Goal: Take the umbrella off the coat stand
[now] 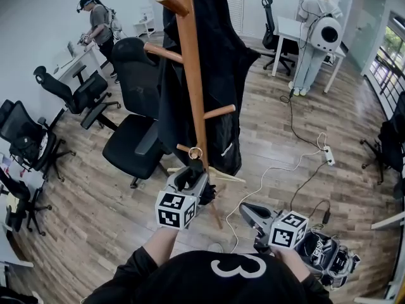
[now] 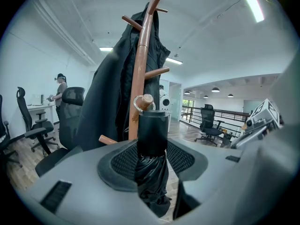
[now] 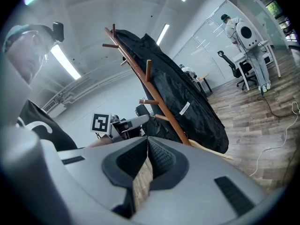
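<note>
Low on the coat stand, at one of its bottom pegs, a person in a black top works to free a folded black umbrella with a hand-held left gripper. Its jaws stand fairly wide yet are clamped on the umbrella, the pads pressing from either side where the smooth handle meets the bunched fabric. The umbrella points up toward the peg. The metal ring at its handle end appears looped over the peg's rounded tip, so the umbrella hangs from the stand while gripped. The right gripper waits off to the side, lower and nearer the person, its jaws closed together on nothing. A long black coat drapes from the upper pegs behind the pole. By my reading the grasp is made and the lift-off is the step in hand. The next move calls for drawing the ring outward along the peg and past its tip, without snagging the coat or tugging the stand over. Legible writing is scarce. A white numeral 3 shows on the person's top, and black-and-white square markers cover the grippers' cubes. A small white label on the coat is too small to read.
</note>
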Tool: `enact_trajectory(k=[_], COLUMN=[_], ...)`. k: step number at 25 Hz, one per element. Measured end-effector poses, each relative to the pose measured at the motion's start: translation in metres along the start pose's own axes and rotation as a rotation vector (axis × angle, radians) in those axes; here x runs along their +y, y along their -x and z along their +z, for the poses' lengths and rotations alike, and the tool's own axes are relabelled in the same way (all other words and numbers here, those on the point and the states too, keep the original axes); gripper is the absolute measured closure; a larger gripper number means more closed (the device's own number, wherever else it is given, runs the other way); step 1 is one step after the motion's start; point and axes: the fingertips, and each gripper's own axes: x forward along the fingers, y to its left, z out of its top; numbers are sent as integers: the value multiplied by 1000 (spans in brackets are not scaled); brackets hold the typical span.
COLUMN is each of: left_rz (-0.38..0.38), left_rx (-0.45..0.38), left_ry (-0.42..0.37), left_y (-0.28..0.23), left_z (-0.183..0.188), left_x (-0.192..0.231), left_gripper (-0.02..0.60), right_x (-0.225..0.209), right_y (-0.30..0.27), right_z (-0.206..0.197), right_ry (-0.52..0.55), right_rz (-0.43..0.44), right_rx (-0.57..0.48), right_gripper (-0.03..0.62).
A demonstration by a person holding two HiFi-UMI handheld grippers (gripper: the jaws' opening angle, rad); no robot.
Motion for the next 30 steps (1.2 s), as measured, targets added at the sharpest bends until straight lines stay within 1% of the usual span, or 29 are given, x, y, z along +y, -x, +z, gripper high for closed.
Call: enact_trajectory(k=[3, 8, 11, 15, 17, 23, 26, 30], left_rz=[-2, -10, -31, -65, -76, -118, -140, -152], left_rx=[-8, -19, -27, -47, -56, -70, -66, -62], left_ry=[10, -8, -9, 12, 11, -25, -43, -40], left_y=[7, 20, 33, 51, 62, 93, 109, 132], left_z=[2, 4, 7, 14, 16, 17, 14, 5], left_x=[-3, -12, -19, -29, -35, -57, -69, -78], left_gripper=[383, 383, 383, 383, 383, 383, 383, 383], right_x=[4, 11, 17, 24, 29, 49, 61, 77], right_y=[3, 6, 8, 9, 9, 7, 9, 13], right_z=[-1, -6, -11, -14, -15, -16, -9, -8], right_ry=[4, 3, 2, 6, 11, 97, 123, 156], right_rz=[3, 17, 25, 36, 42, 35, 46, 49], right_rx=[-2, -7, -7, -11, -15, 5, -16, -33], right_gripper=[568, 568, 568, 568, 568, 568, 568, 568])
